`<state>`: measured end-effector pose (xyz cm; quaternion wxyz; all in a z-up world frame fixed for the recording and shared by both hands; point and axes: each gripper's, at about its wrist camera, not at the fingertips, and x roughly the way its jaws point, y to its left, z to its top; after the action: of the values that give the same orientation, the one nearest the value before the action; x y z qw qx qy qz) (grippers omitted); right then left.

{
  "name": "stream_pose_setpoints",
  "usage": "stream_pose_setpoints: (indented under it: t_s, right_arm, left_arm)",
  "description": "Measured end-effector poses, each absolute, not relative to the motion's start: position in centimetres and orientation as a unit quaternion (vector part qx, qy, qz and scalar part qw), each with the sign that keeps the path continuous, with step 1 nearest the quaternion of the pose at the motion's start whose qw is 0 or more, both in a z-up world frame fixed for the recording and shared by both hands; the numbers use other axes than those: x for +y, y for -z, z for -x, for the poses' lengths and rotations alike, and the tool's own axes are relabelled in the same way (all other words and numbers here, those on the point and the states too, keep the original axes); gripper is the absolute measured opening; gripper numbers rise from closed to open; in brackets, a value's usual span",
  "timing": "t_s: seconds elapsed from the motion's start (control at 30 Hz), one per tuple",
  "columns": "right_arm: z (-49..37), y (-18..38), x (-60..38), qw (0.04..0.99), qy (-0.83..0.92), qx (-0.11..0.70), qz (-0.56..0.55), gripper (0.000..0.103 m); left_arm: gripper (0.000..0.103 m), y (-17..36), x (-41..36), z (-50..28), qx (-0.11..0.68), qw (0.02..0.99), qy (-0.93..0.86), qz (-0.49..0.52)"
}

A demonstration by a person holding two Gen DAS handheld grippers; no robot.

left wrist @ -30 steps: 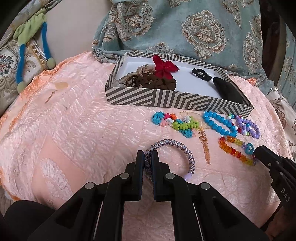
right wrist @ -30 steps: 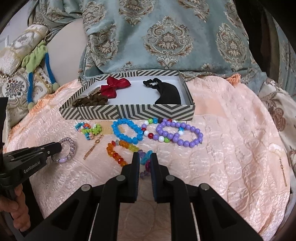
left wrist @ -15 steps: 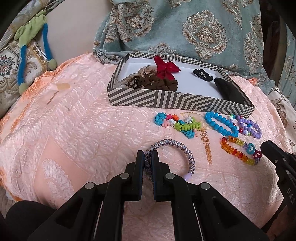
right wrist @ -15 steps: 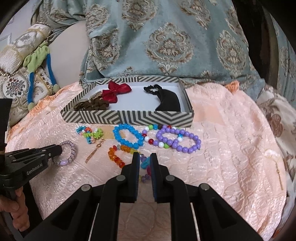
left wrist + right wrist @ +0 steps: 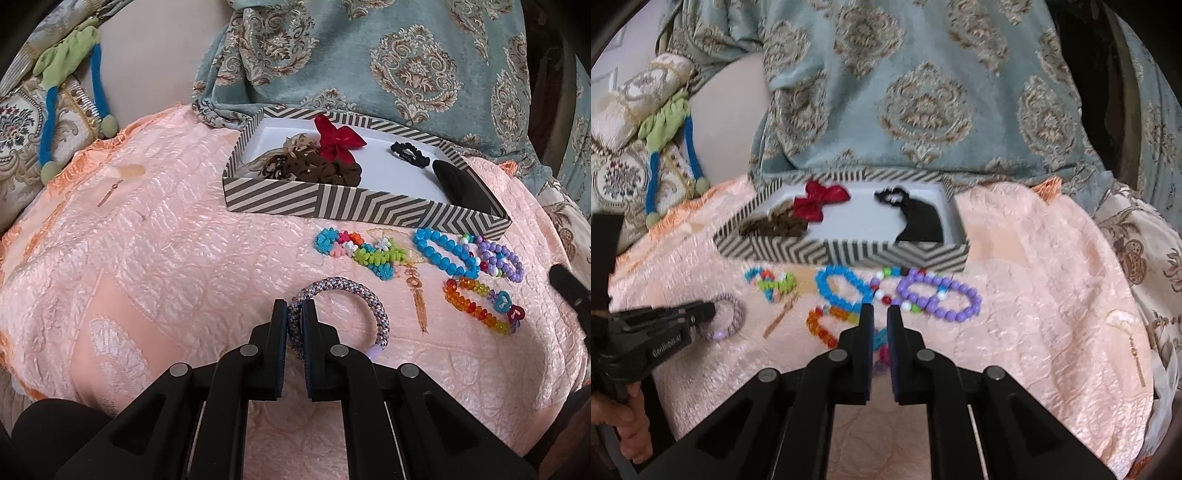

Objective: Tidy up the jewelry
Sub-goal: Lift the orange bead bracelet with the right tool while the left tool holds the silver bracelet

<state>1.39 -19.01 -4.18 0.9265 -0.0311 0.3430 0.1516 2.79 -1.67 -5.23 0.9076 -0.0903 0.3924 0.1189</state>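
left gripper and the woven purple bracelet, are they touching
Touching: the left wrist view shows the left gripper with both fingers pressed against the woven purple bracelet.

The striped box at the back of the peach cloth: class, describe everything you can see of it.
The striped box is a shallow, open, lidless tray, seemingly cardboard, with grey-and-white chevron walls and a plain white inside. It sits flat on the peach cloth. Inside lie a red bow, brown scrunchies, a black hair tie and a larger black item. No gripper touches it.

Braided bracelet [image 5: 347, 295] — pinched, upright
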Motion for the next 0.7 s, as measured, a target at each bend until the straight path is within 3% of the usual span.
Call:
stream_pose_setpoints:
  t_s: [0.13, 0.4, 0.57, 0.7]
  right_arm:
    - [-1.8, 3.4, -20.0, 0.927, -0.154, 0.342, 0.013, 0.006]
    - [-4.2, 6.9, -22.5, 0.890, -0.149, 0.419, -0.100, 0.009]
    - [-4.8, 8.7, -20.8, 0.870, -0.169, 0.455, -0.082, 0.019]
    - [-4.8, 9.6, -19.4, 0.866, -0.170, 0.469, -0.041, 0.020]
  left_arm:
    - [0.000, 5.2, -1.6, -2.8, 0.392, 0.907, -0.120, 0.092]
    - [0.000, 5.3, -1.7, -2.9, 0.396, 0.906, -0.116, 0.094]
    - [0.000, 5.3, -1.7, -2.9, 0.396, 0.906, -0.115, 0.095]
    - [0.000, 5.3, -1.8, -2.9, 0.397, 0.906, -0.115, 0.095]
